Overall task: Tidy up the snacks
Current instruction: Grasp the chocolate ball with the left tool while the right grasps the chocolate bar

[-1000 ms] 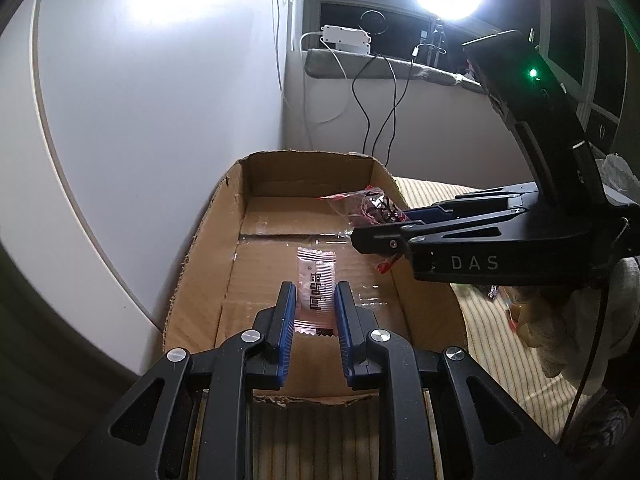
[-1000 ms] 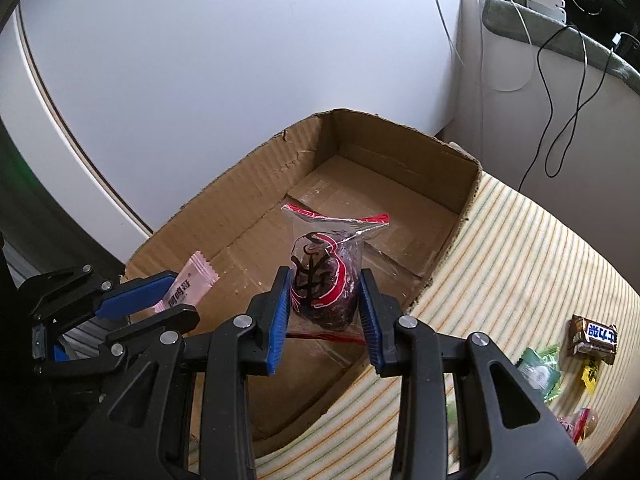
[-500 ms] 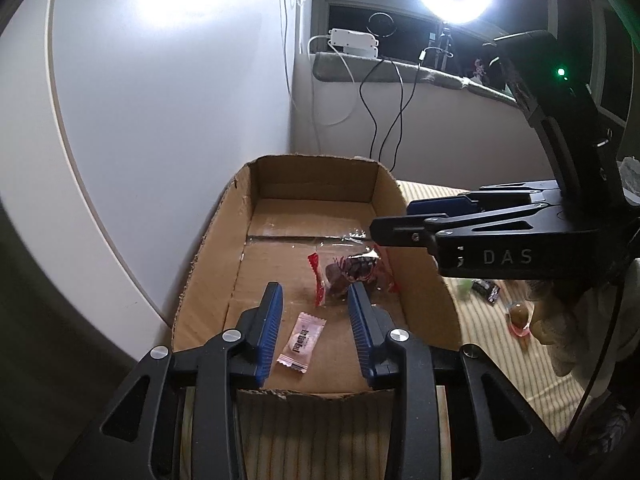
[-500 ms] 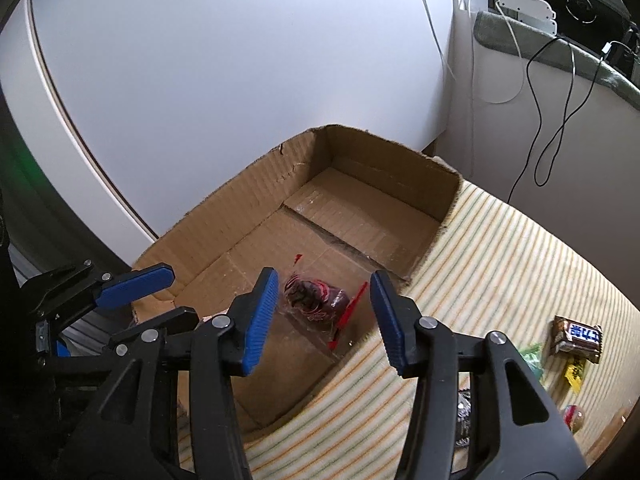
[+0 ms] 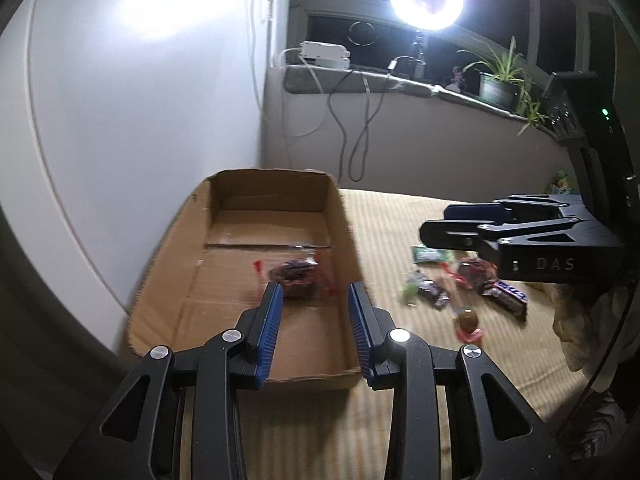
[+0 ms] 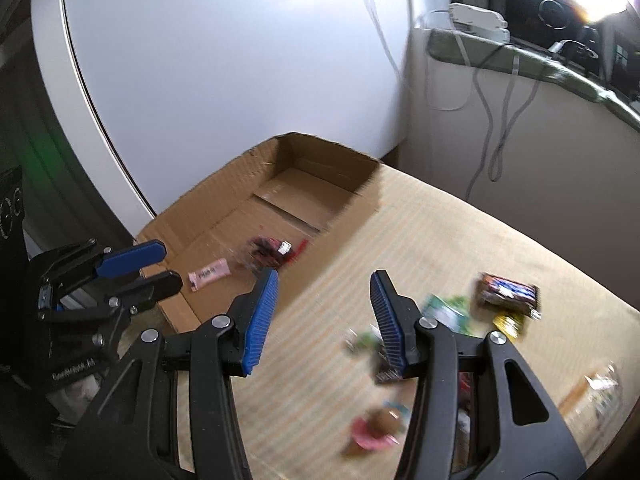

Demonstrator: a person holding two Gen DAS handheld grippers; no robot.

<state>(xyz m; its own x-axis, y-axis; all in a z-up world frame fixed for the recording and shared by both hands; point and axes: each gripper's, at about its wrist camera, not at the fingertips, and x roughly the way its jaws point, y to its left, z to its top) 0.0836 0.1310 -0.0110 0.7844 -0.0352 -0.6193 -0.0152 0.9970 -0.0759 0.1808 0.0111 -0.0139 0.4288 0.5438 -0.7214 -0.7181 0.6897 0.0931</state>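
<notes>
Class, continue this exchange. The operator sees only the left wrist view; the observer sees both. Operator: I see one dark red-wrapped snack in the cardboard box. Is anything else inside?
Observer: Yes. A pink sachet lies in the cardboard box, beside the dark snack.
Operator: Is the right gripper carrying anything?
Observer: No. The right gripper has its jaws wide apart and empty, over the striped cloth.
Operator: Anything by the chocolate bar?
Observer: A yellow wrapper lies right beside the chocolate bar.

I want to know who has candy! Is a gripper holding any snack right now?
No. The left gripper and right gripper are both open and hold nothing.
</notes>
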